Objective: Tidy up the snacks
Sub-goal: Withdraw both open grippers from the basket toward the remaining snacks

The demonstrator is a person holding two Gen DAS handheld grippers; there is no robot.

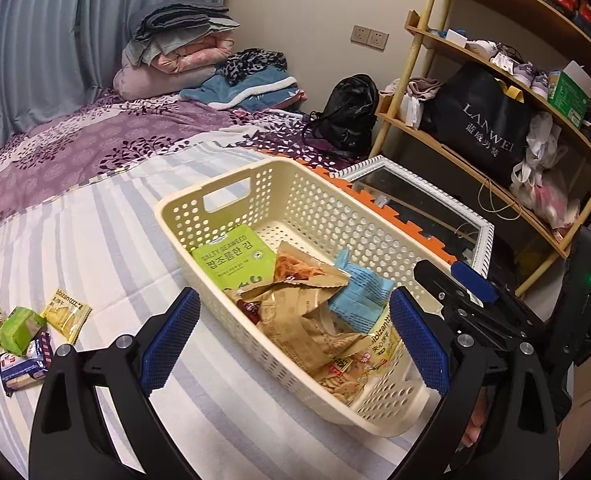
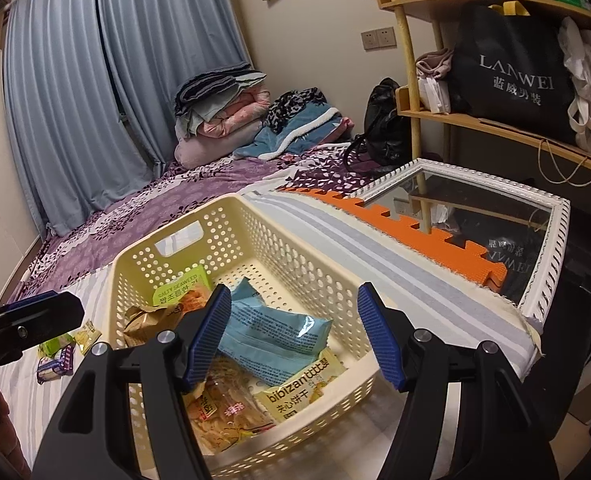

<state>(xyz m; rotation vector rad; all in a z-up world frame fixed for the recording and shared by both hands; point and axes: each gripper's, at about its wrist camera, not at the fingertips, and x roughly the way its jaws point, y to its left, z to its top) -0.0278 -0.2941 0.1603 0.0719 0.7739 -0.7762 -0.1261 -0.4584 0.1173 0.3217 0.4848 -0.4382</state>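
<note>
Your left gripper (image 1: 295,336) stands with jaws spread wide and empty, and your right gripper (image 2: 295,340) is likewise wide apart, holding nothing; both hover over the near end of the cream basket (image 1: 319,196). The perforated basket sits on the striped bedsheet (image 1: 107,248) and holds a green seaweed pack (image 1: 235,258), a crumpled brown bag (image 1: 295,308), a blue packet (image 2: 271,336) and a yellow biscuit pack (image 2: 299,392). Left of the basket, a few loose snacks (image 1: 27,336) lie huddled on the sheet. Right of the basket lies a white-framed mirror (image 2: 551,240).
</note>
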